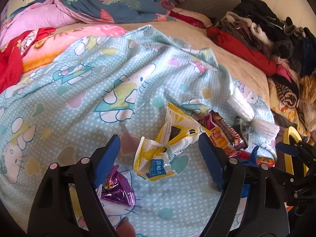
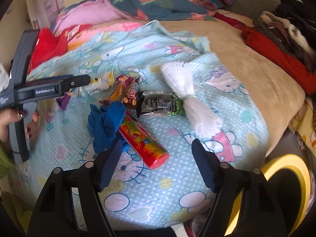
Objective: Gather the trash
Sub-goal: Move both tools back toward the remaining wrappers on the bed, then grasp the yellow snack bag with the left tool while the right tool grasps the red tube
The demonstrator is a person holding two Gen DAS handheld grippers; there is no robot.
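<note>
Left gripper: my jaws are spread wide and grasp nothing; a crumpled yellow-and-white bag lies on the sheet between them.
Right gripper: my jaws are likewise released; the red candy tube lies just ahead, its capped end between the fingertips.
Trash: I see it scattered on the blue cartoon sheet, toward the bed's near edge.
Purple wrapper: beside my left gripper's left finger.
Blue glove: crumpled, touching the tube's left side.
Black wrapper: beyond the tube, beside a brown snack wrapper.
White foam net: right of the black wrapper, lying across the sheet.
Bin: yellow-rimmed, off the bed's near right corner.
Clothes pile: along the bed's right edge.
</note>
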